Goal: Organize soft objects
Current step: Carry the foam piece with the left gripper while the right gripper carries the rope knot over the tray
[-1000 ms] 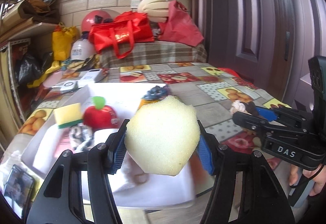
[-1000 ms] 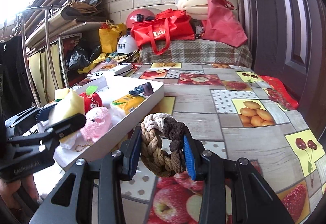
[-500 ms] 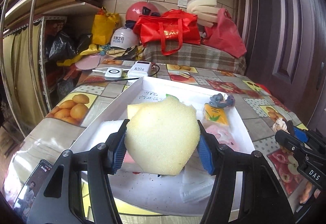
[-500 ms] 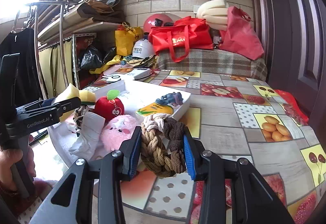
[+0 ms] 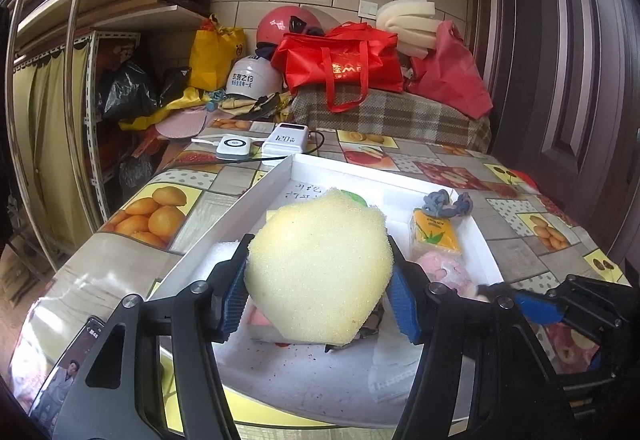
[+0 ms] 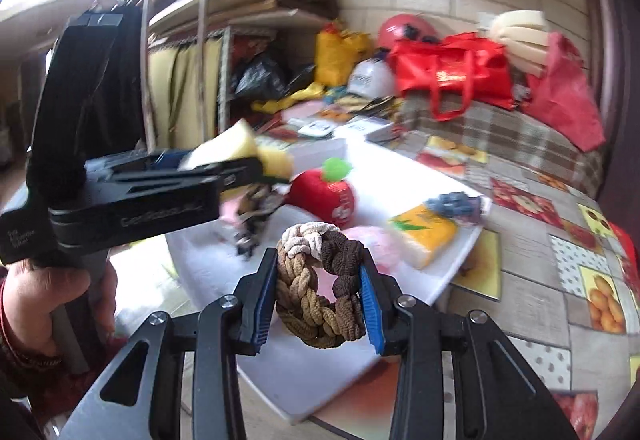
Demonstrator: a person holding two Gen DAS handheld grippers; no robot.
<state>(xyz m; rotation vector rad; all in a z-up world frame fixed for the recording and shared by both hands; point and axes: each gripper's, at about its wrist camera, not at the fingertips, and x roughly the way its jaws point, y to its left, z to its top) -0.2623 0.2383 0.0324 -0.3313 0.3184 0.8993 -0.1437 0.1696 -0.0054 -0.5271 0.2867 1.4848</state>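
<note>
- Left gripper: blue pads pressed into both sides of a pale yellow sponge; sponge held over the near half of the white tray.
- Same sponge shows in the right wrist view, edge-on, sticking out past the left gripper's fingers, above the tray's left side.
- Right gripper: clamped on a braided rope ring, cream at top, tan on the left, dark brown on the right. Ring hangs over the tray's near edge.
- In the left wrist view the right gripper reaches in from the lower right at the tray's right rim; the ring cannot be made out there.
- Tray sits on a table with a fruit-print cloth.
- Tray contents, right wrist view: red plush apple with green tuft, mid-tray; pink plush toy just behind the ring; yellow tissue pack to its right; blue-grey knotted rope at the far right rim; a dark patterned cloth under the left gripper, blurred.
- Left wrist view: tissue pack and blue-grey rope along the right wall, pink toy nearer.
- Two white power banks lie on the table beyond the tray.
- Phone at the near left table edge.
</note>
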